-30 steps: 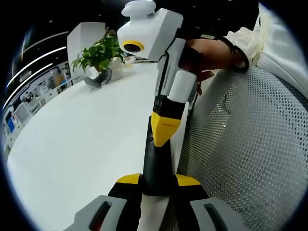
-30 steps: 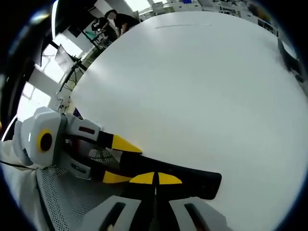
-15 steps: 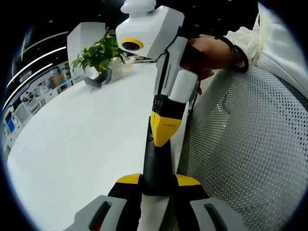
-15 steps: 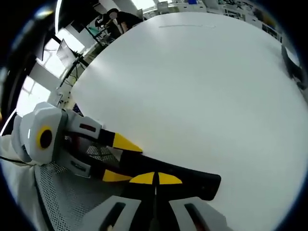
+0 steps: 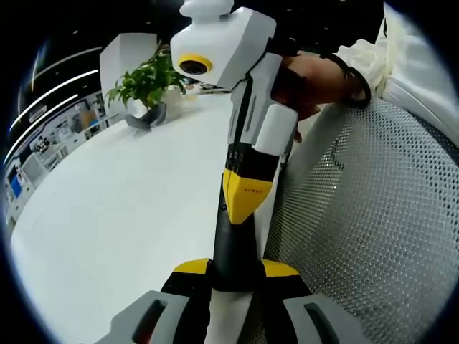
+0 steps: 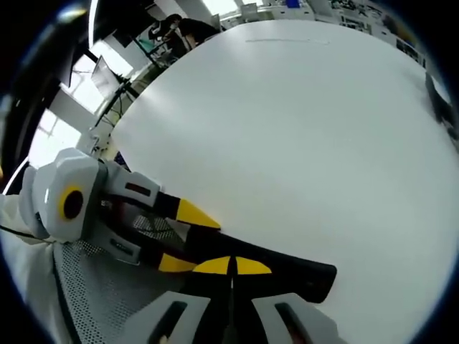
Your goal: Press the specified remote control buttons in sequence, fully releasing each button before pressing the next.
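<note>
While clamping remote (image 5: 235, 240) | left hand-held gripper (image 5: 237, 276) | right tips closed atop

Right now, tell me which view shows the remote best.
The right gripper view: the remote lies lengthwise across it, showing most of its body, held between the left gripper jaws and under the shut right gripper. The left gripper view sees the remote foreshortened, end-on, buttons unreadable.

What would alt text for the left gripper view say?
The left gripper clamps a black remote while the right gripper presses its closed yellow tip onto it, above a white table; a potted plant stands behind.
</note>
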